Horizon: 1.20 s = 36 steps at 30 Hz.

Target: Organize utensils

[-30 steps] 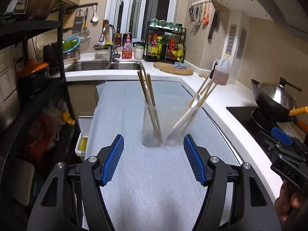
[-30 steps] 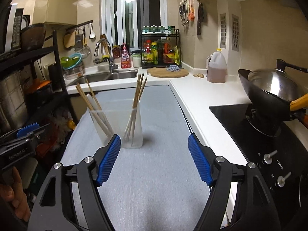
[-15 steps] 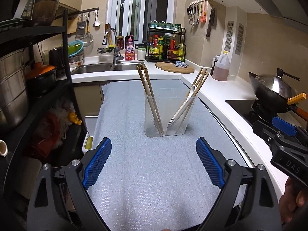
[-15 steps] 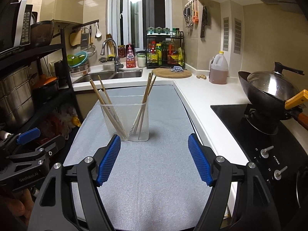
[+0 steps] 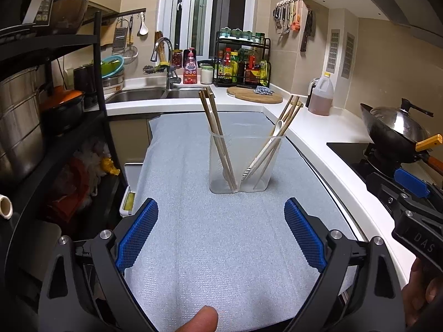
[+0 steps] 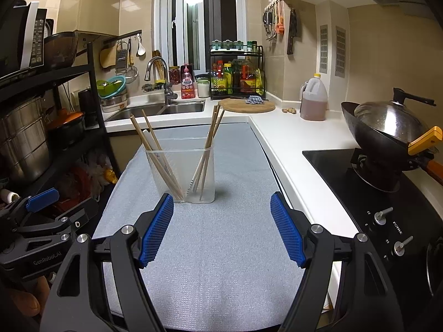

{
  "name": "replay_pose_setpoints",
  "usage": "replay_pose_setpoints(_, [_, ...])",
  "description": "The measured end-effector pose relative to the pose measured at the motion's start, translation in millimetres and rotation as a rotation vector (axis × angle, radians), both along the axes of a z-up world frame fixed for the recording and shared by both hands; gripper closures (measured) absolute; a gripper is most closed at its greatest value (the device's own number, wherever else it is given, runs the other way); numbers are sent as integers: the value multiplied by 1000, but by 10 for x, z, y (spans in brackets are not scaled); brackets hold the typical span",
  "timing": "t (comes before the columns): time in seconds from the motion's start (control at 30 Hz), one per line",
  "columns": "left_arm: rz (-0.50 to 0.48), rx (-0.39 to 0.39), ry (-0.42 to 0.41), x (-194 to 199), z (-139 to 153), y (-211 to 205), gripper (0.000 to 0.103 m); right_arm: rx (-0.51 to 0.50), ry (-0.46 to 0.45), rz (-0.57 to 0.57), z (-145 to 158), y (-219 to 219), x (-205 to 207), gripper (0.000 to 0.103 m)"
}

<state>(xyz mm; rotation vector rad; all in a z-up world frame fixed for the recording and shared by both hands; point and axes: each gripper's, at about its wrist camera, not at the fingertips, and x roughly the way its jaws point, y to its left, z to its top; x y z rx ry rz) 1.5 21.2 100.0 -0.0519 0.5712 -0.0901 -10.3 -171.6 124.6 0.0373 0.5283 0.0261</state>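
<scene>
Both grippers had backed off from the clear holder (image 5: 240, 163) vs 1 s earlier; it sat farther ahead in both wrist views, w/ more of the grey mat (image 5: 221, 249) showing between. Left gripper (image 5: 220, 238) had its jaws spread wider than before, empty. Right gripper (image 6: 221, 228) also had jaws spread, nothing pinched. Judgement: retreat w/ empty jaws suggests sorting was done or nearly so, no loose utensils visible on the bench (image 6: 285, 138).

Holder stood upright on the mat, mid-bench, seemingly split into 2 compartments. Left side held wooden chopsticks (image 5: 214, 135) leaning left. Right side held more chopsticks (image 5: 285, 121) plus a white spoon (image 5: 267, 148), leaning right. Whether a 2nd spoon sat in the left side: can't tell.
</scene>
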Motion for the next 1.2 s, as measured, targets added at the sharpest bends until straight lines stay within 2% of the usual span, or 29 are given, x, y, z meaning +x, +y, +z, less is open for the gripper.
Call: replay_pose_setpoints(1.2, [14,8,-12,-56,-13,2,13,-11,-4,-2,17,23,-23,31])
